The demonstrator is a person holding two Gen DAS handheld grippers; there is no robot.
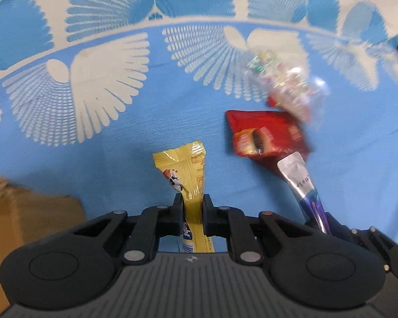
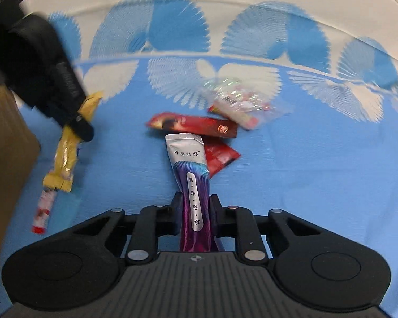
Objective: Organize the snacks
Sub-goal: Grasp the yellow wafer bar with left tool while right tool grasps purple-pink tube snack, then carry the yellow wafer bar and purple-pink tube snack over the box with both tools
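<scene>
In the left wrist view, left gripper [image 1: 193, 209] clamped on a long yellow foil snack stick with a cartoon cow [image 1: 184, 175], raised above the blue cloth with white fan motifs [image 1: 119, 143]. Further right, a red foil packet [image 1: 265, 135], a clear crinkly bag of small wrapped sweets [image 1: 286, 90] lying partly on it, and a brown cardboard box [image 1: 26, 212] at lower left.

In the right wrist view, right gripper [image 2: 195, 209] closed around a silver-and-purple sachet [image 2: 192, 169]. Beyond it, two red packets and the clear bag on the cloth; a small red-and-white wrapper [image 2: 43, 209] near the box. Judging by this, sorting midway: two snacks in hand, several loose.
</scene>
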